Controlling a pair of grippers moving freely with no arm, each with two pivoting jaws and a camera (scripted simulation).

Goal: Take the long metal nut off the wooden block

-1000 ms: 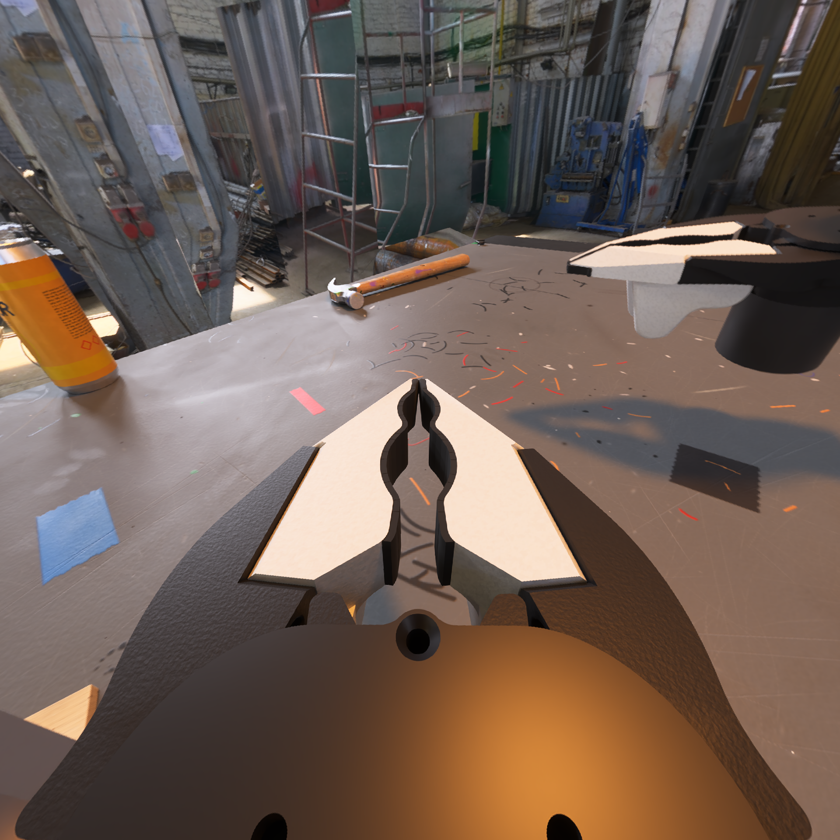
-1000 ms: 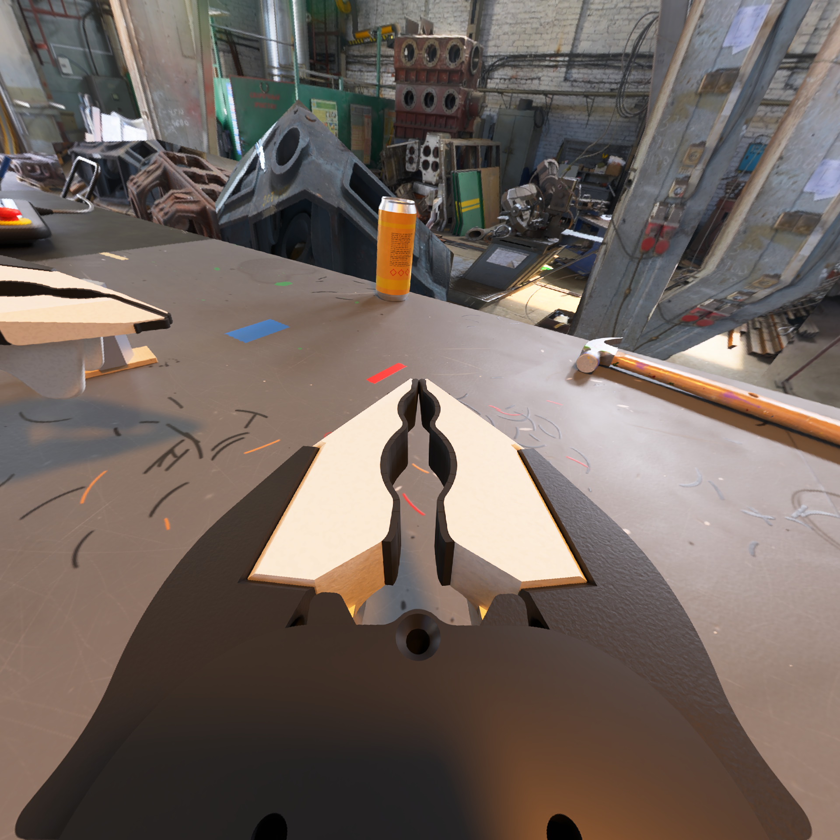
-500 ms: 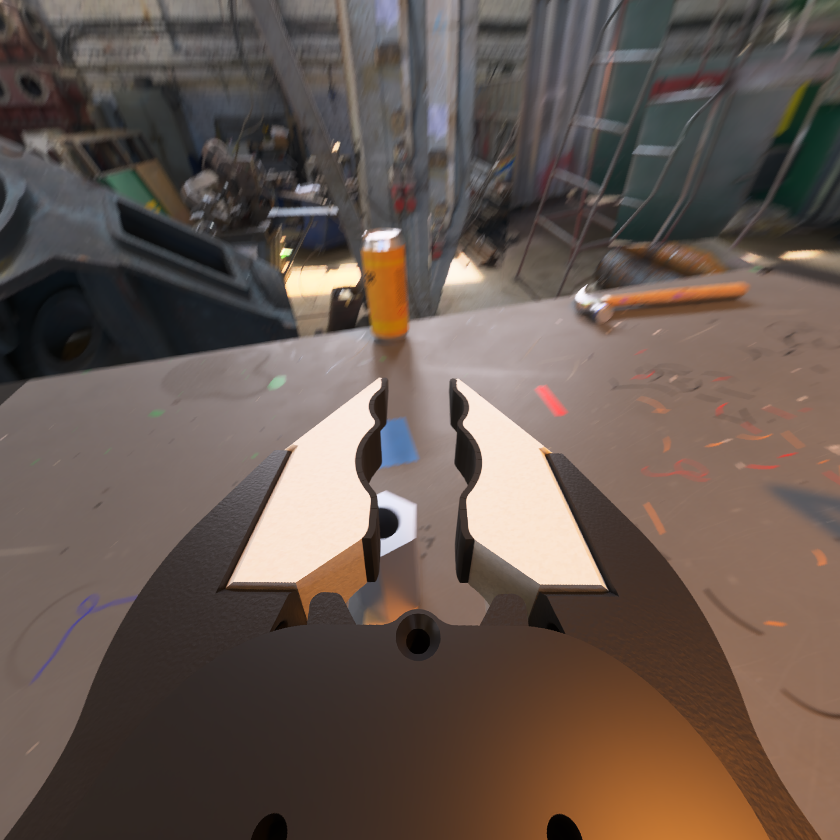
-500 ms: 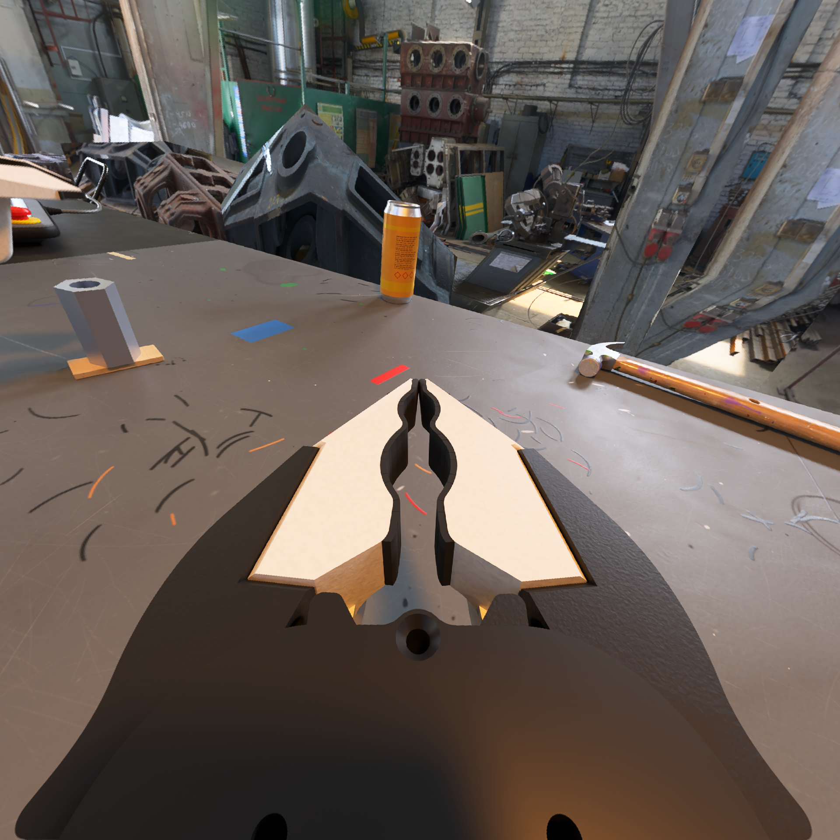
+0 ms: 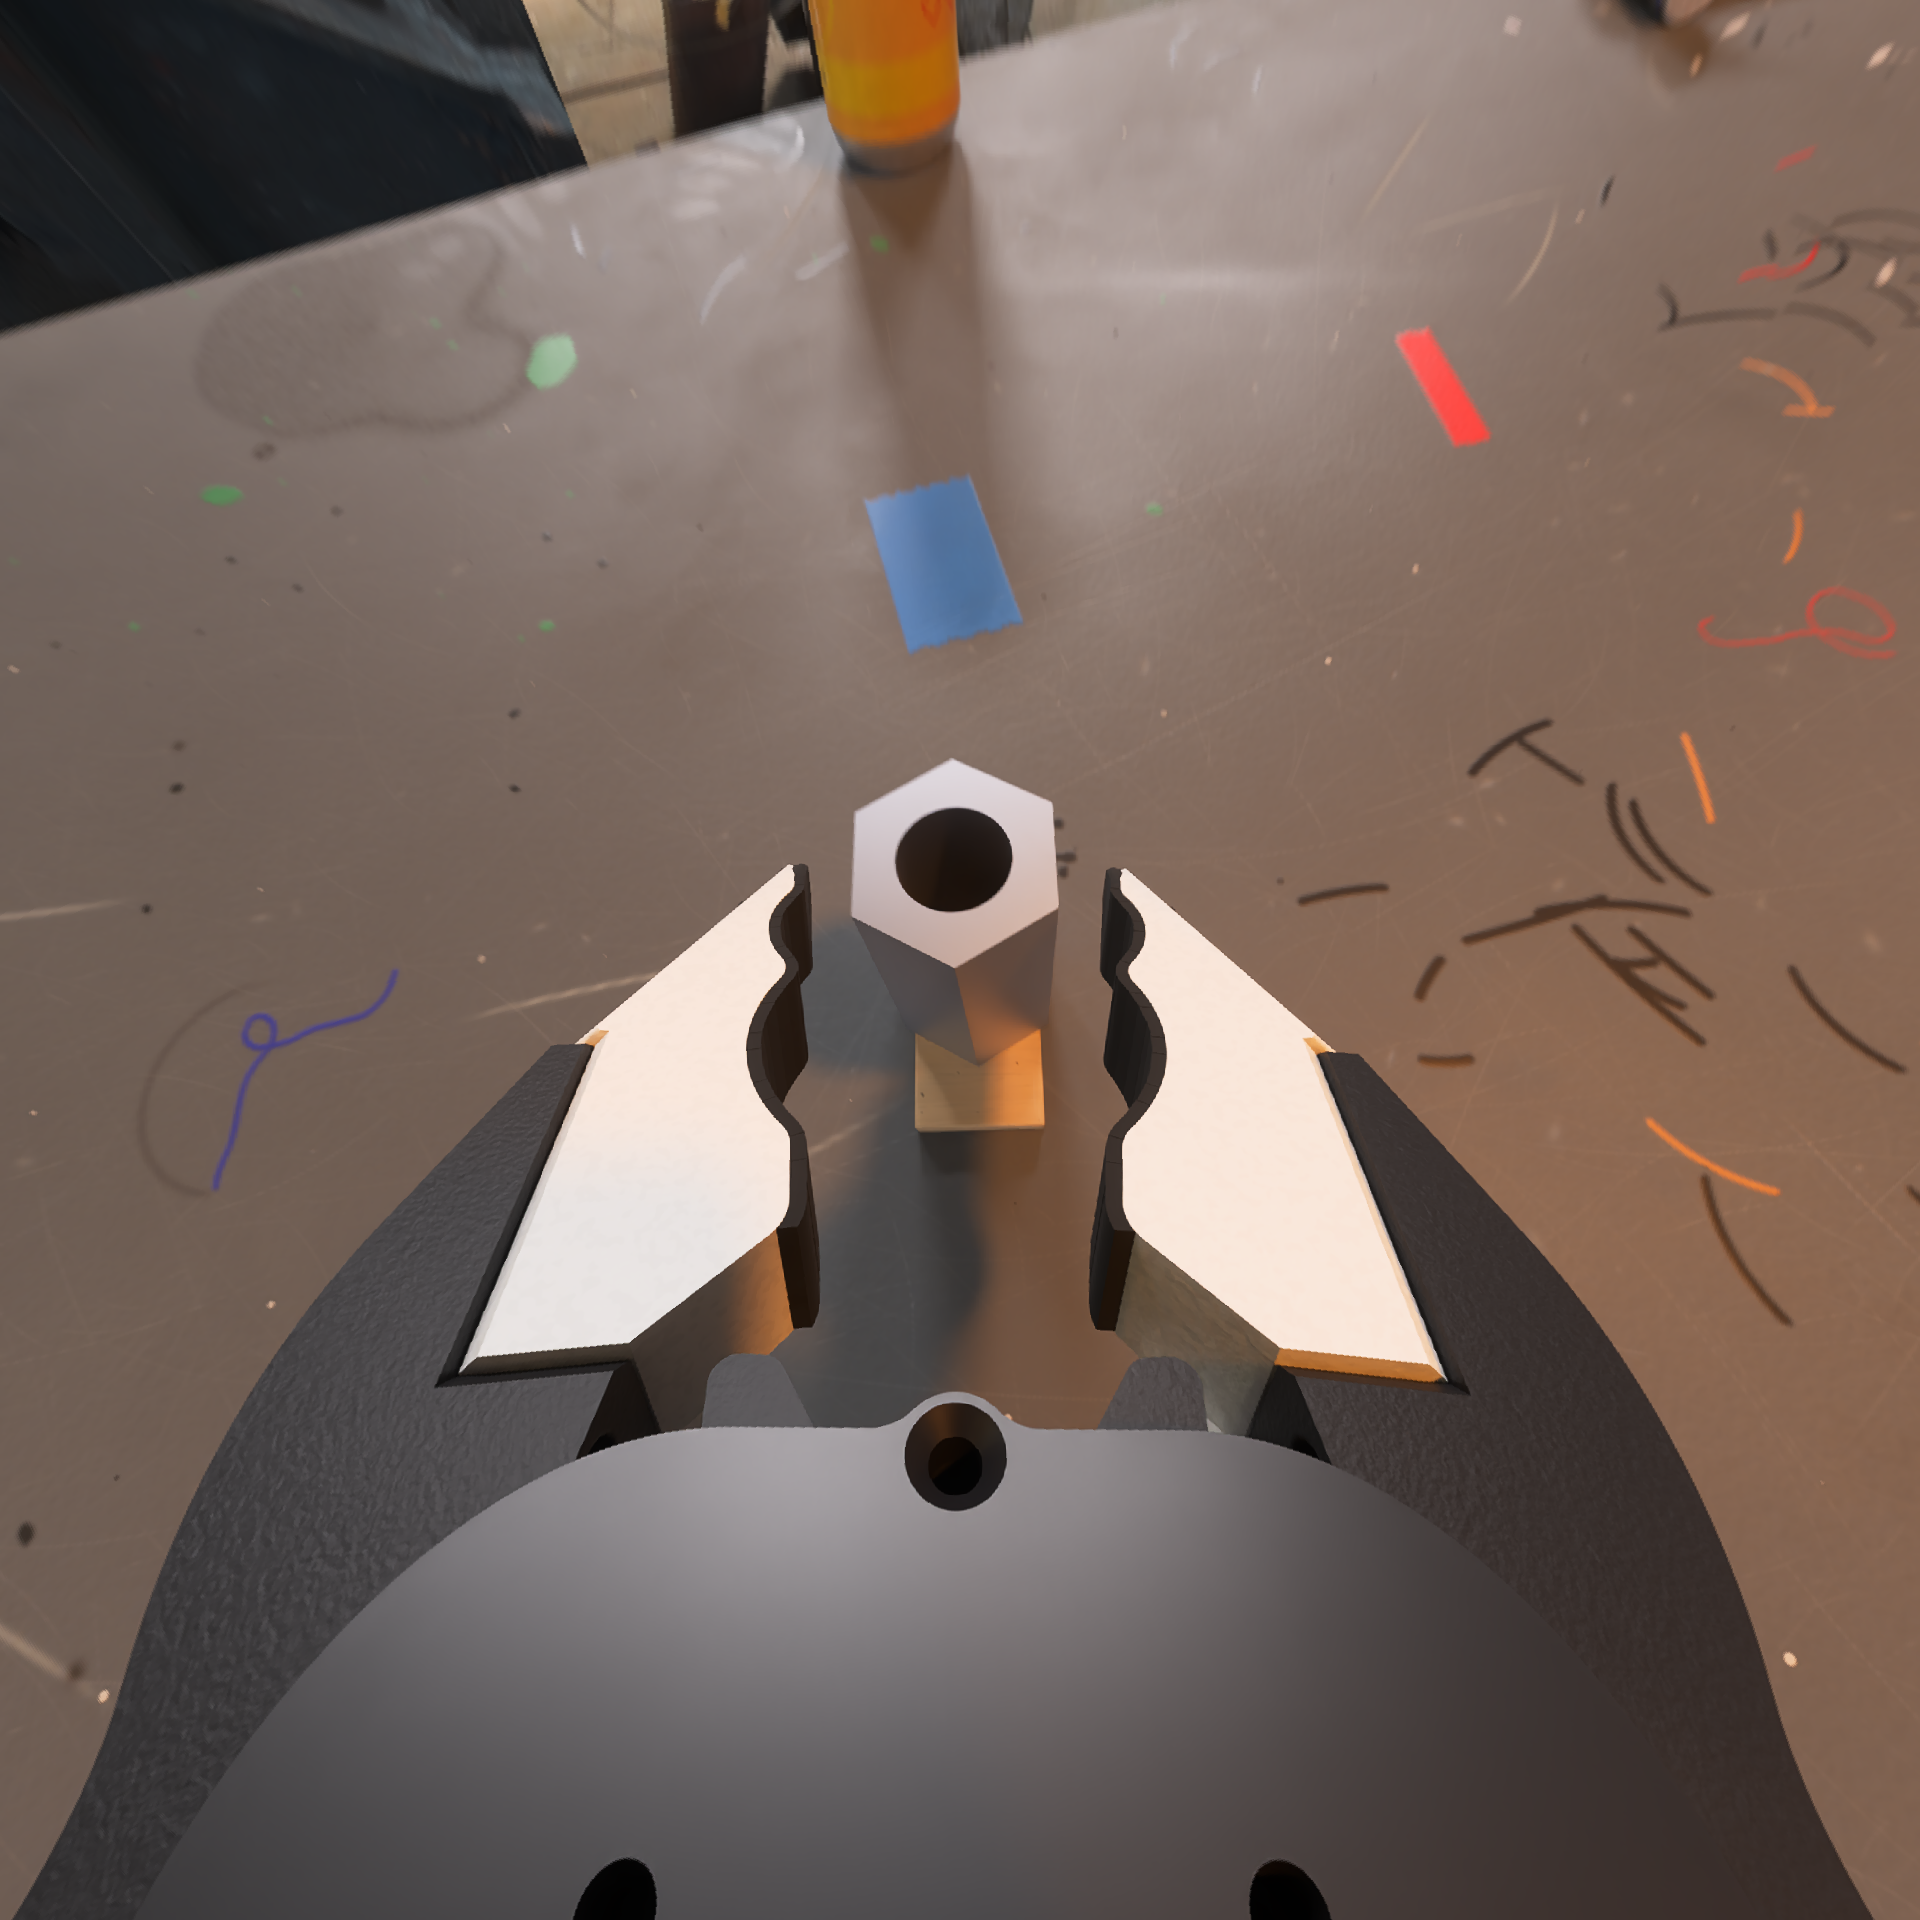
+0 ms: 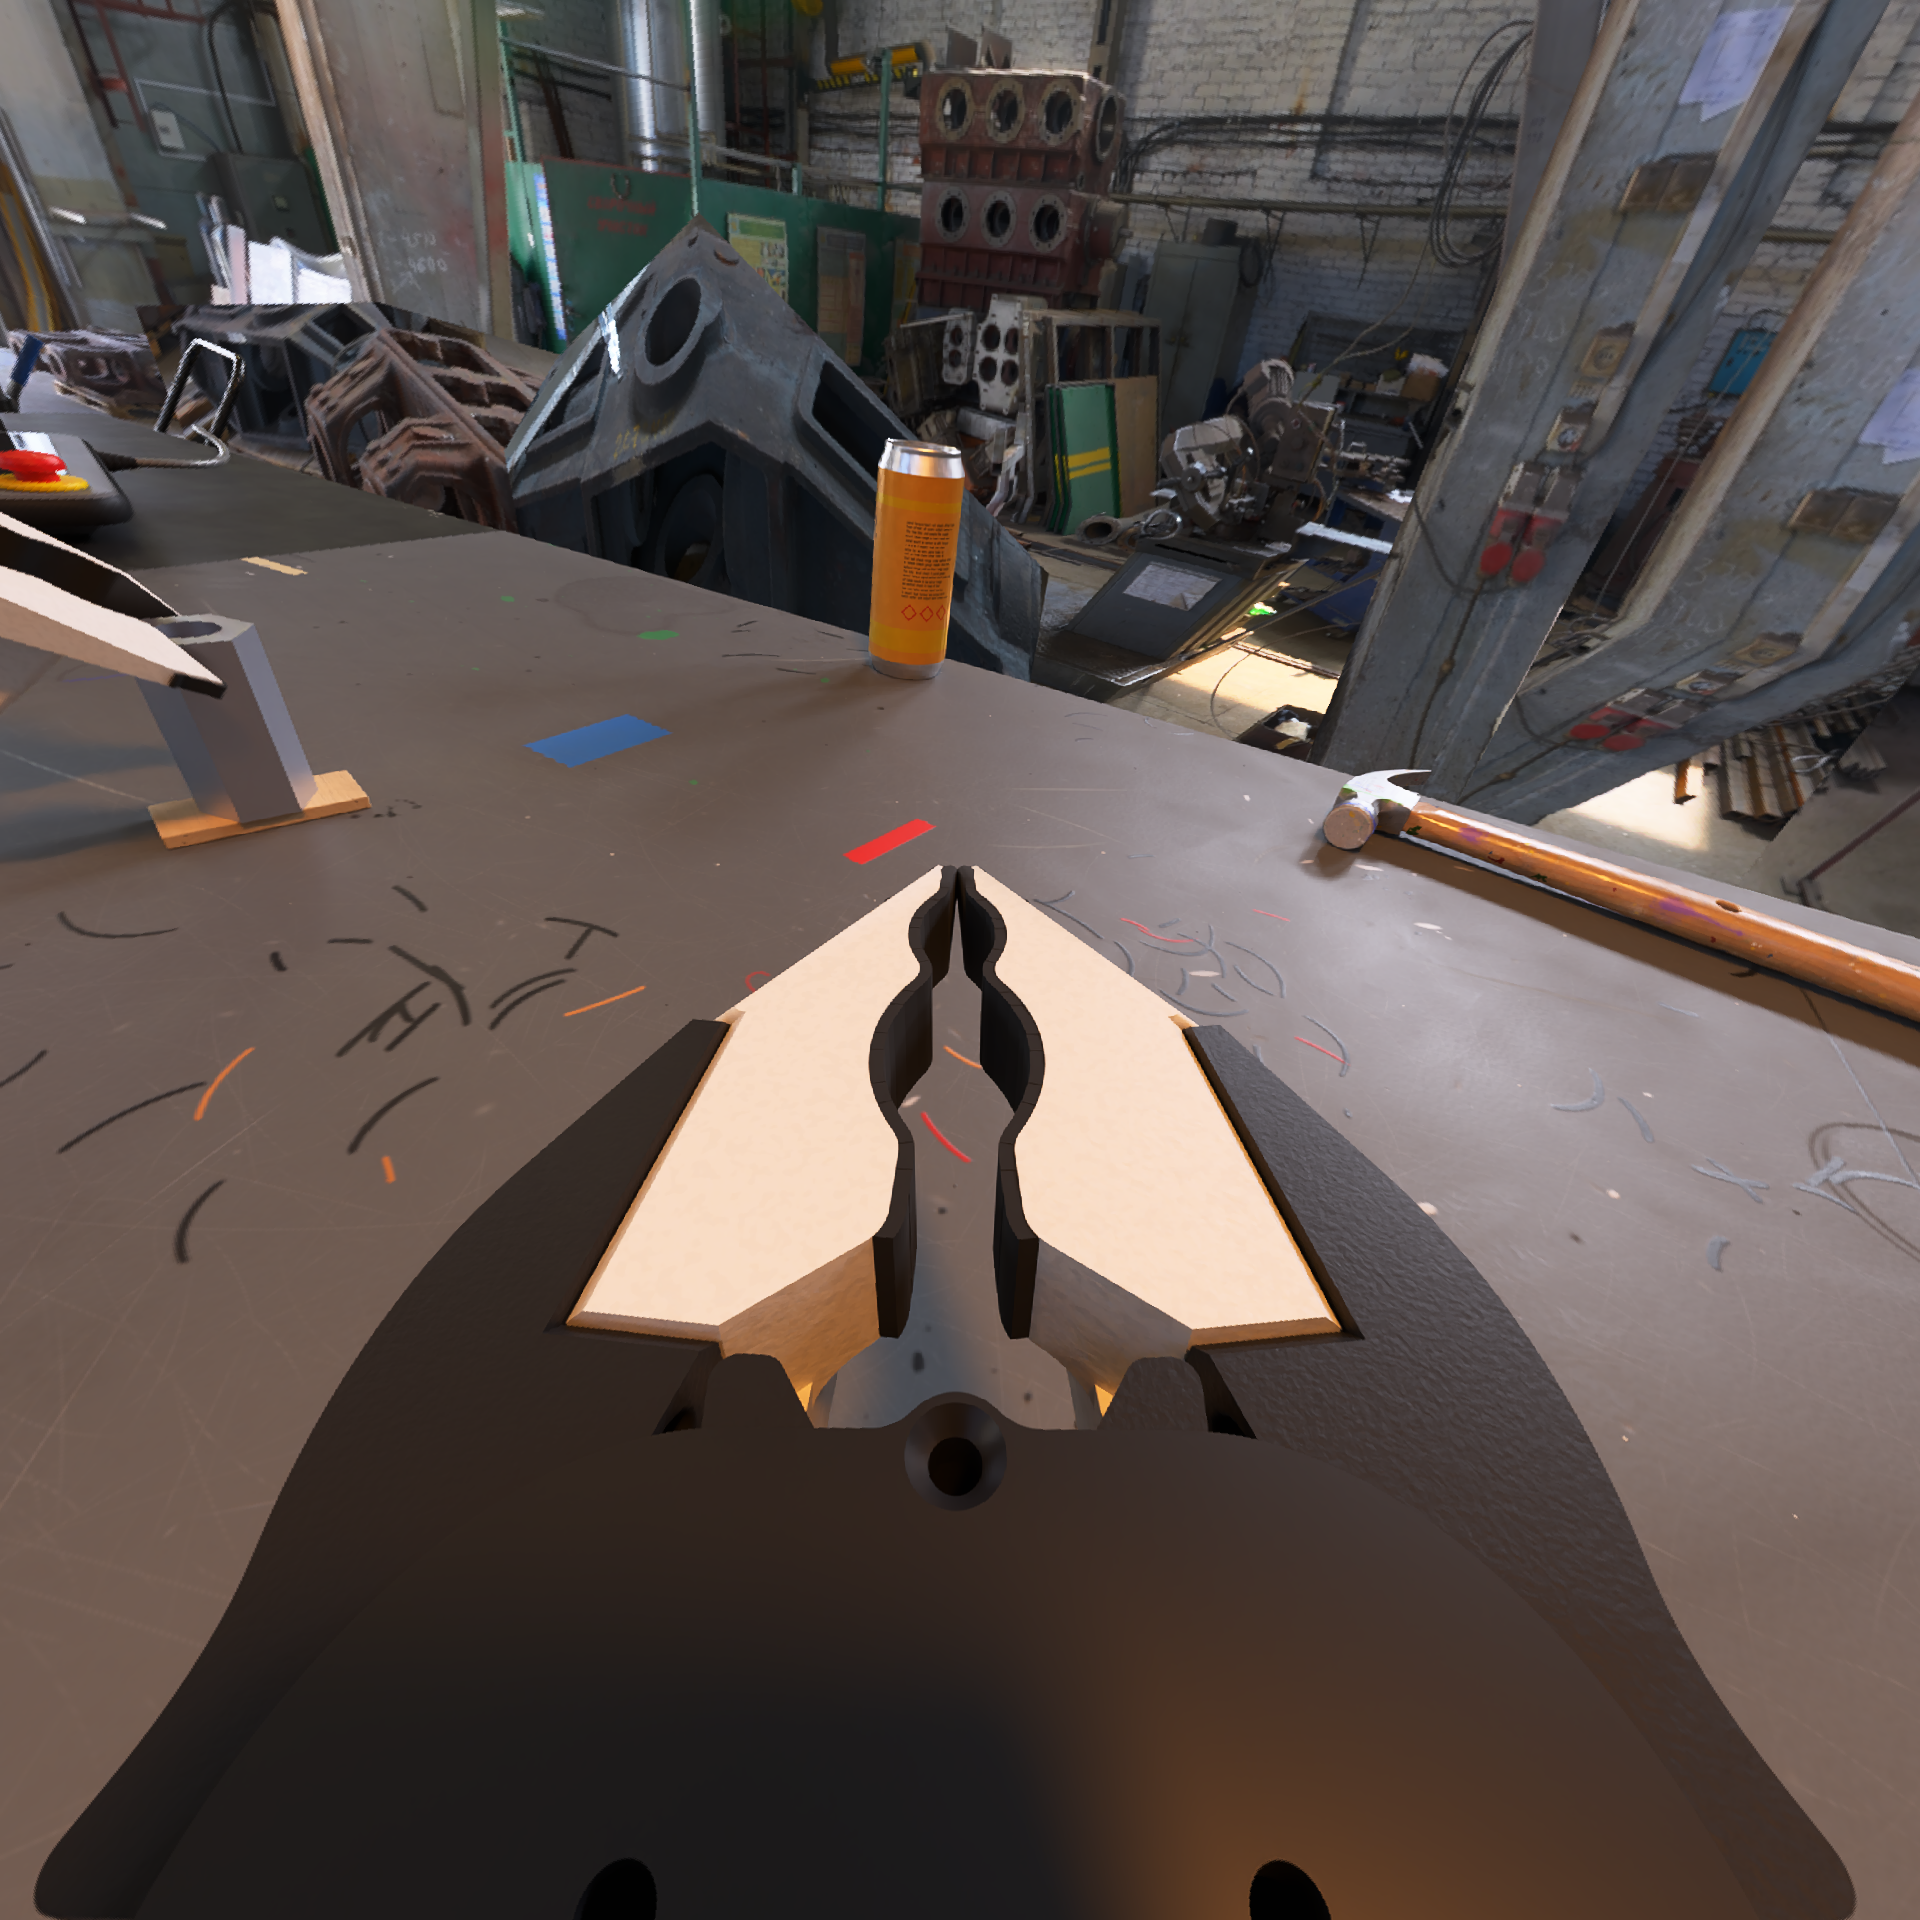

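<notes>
A long grey hexagonal metal nut [image 5: 954, 896] with a round bore stands upright on a small flat wooden block [image 5: 981, 1085] on the brown table. My left gripper [image 5: 954, 881] is open above it, looking down, with the nut's top between the two fingertips and a gap on each side. In the right wrist view the nut [image 6: 237, 717] and block [image 6: 262, 806] stand at the far left, with a left finger [image 6: 114, 646] crossing the nut's top. My right gripper [image 6: 957, 875] is shut and empty over the table's middle, far from the nut.
An orange can [image 6: 914, 559] stands at the table's far edge; it also shows in the left wrist view [image 5: 888, 73]. A hammer [image 6: 1621, 883] lies at the right edge. Blue tape [image 5: 941, 561] and red tape [image 5: 1442, 387] lie flat on the table [image 5: 416, 727]. A red-buttoned control box [image 6: 52, 480] sits far left.
My left gripper opened wider, tilted down and moved over the nut, so the nut's top now stands between its fingertips. The right gripper has barely moved.
</notes>
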